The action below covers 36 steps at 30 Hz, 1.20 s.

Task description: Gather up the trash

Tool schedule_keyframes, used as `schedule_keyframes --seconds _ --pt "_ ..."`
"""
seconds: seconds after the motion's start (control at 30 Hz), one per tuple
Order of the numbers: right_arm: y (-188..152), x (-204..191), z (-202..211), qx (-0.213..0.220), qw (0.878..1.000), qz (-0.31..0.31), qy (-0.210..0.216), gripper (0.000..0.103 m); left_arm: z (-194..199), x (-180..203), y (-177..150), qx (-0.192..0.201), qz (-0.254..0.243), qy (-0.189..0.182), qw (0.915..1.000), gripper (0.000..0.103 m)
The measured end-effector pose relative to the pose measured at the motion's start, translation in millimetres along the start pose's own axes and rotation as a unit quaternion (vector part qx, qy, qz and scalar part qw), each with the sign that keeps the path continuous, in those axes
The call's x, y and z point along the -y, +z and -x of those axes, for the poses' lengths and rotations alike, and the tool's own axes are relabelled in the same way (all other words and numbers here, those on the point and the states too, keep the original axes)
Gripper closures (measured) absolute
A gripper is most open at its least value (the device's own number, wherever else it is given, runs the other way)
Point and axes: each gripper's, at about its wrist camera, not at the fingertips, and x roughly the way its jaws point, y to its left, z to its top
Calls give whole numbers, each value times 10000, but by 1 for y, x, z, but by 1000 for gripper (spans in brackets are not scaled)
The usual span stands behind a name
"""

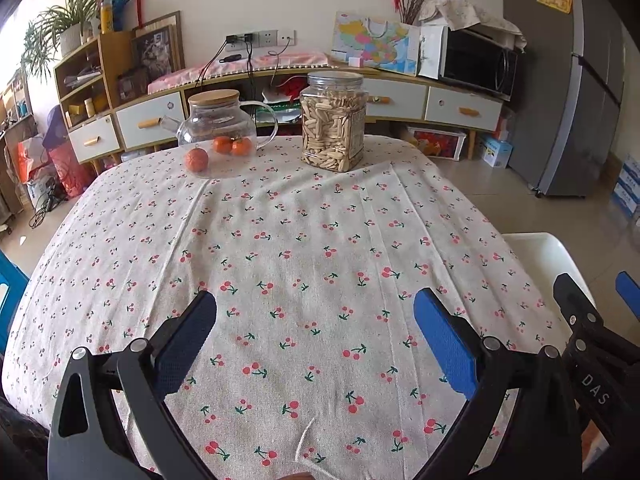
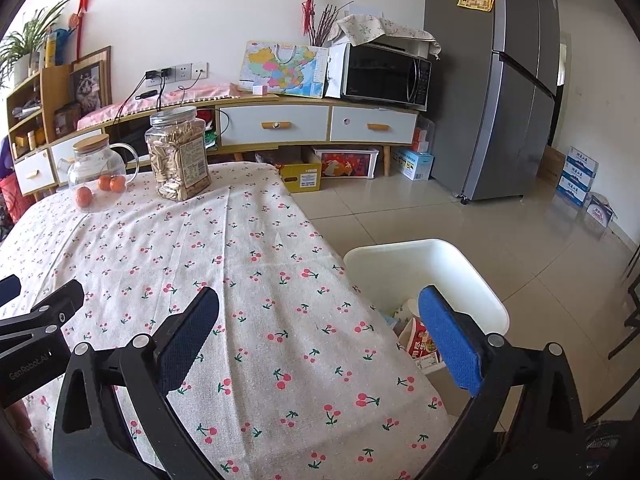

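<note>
Cherry-print cloth-covered counter (image 1: 304,248) fills the view — white plastic bin (image 2: 472,280) sits at its right edge, crumpled wrappers and a paper cup (image 2: 420,340) lying inside. Left gripper (image 1: 316,344) and right gripper (image 2: 320,340) hover above, jaws spread wide, holding nothing.

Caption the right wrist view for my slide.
Open right gripper over cherry-print tablecloth, white bin holding trash beside it.
</note>
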Motion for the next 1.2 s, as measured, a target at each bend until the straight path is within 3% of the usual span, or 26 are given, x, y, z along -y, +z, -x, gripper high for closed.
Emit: schedule_keyframes --seconds 0.57,0.8,0.97,1.1,1.2 --pt "0 0 -10 -186 9998 -71 17 7 -5 -5 1 -35 141 -136 9998 7" --pt "0 -2 -13 -263 9996 -92 53 7 -7 -5 0 -1 113 -228 9997 17" --pt "0 -2 -14 -264 9996 -86 51 7 -9 -5 -1 -13 115 -261 9996 18" --pt "0 -2 -13 -246 9997 -61 46 7 -9 -3 1 -18 60 -157 9999 8" --pt "-1 -3 -14 -248 9997 -29 47 7 -11 -2 0 -114 43 -110 9999 7"
